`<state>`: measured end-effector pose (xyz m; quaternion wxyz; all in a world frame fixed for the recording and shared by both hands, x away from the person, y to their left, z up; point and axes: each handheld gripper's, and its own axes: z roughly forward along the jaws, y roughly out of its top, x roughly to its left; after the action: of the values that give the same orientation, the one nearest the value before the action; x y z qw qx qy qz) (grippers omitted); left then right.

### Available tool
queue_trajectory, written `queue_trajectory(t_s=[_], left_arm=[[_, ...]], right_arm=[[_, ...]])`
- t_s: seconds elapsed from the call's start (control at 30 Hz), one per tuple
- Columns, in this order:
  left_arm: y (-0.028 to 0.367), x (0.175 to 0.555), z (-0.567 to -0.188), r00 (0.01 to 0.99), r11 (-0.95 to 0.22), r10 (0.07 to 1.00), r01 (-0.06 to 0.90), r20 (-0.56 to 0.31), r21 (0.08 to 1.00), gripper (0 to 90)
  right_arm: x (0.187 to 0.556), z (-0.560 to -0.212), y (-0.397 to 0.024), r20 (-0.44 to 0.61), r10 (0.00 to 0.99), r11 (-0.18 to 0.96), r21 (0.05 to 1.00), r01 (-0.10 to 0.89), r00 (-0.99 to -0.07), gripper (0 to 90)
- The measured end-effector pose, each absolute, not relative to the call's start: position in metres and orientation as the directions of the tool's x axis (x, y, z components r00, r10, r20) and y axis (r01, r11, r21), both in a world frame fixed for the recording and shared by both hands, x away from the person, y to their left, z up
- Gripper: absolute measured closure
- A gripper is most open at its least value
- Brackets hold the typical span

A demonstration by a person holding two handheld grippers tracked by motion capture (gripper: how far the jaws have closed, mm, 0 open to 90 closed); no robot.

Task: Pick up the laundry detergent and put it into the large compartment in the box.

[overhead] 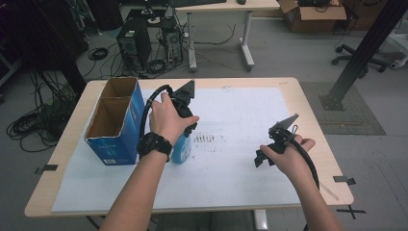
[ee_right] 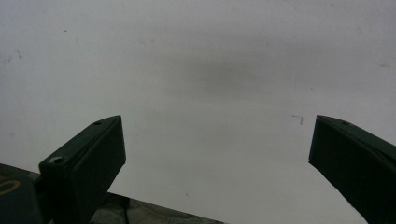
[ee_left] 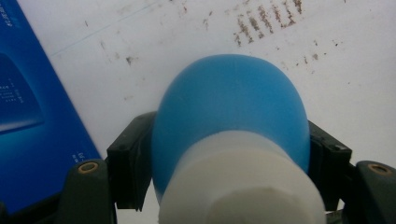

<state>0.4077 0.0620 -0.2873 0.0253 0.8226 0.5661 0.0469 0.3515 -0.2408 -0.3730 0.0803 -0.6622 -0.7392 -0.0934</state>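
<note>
My left gripper (ee_left: pixel 229 154) is clamping a blue bottle (ee_left: pixel 229 116), a box (overhead: pixel 113 122) just beside its jaws, while my right gripper (ee_right: pixel 217 154) is gaping wide over bare paper (ee_right: pixel 196 70).

One blue bottle (overhead: pixel 182 150), one blue carton (overhead: pixel 115 120), two tools, one white sheet (overhead: pixel 231 173)

Grey floor (overhead: pixel 288 53); white-legged desk (overhead: pixel 219 7) behind, computer tower (overhead: pixel 133 43) (cables tangled around), cardboard box (overhead: pixel 312 17), office chair (overhead: pixel 358 60).
</note>
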Motion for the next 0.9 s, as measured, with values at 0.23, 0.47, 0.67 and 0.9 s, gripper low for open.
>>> queue_trajectory(t_s=[0.23, 0.47, 0.67, 0.9], left_arm=[[0.062, 0.407, -0.287, 0.356, -0.359, 0.933, 0.929, 0.048, 0.091, 35.1], [0.062, 0.408, -0.286, 0.354, -0.356, 0.934, 0.93, 0.04, 0.089, 36.8], [0.062, 0.408, -0.285, 0.351, -0.353, 0.935, 0.932, 0.041, 0.082, 37.2], [0.064, 0.408, -0.274, 0.347, -0.349, 0.937, 0.934, 0.041, 0.072, 37.4]], right_arm=[[0.351, -0.372, -0.24, 0.243, 0.963, 0.109, 0.033, 0.994, -0.114, 3.8], [0.351, -0.37, -0.24, 0.243, 0.963, 0.111, 0.038, 0.993, -0.117, 3.8], [0.35, -0.368, -0.241, 0.244, 0.962, 0.113, 0.039, 0.993, -0.119, 3.8], [0.349, -0.364, -0.242, 0.247, 0.961, 0.113, 0.05, 0.992, -0.122, 3.8]])
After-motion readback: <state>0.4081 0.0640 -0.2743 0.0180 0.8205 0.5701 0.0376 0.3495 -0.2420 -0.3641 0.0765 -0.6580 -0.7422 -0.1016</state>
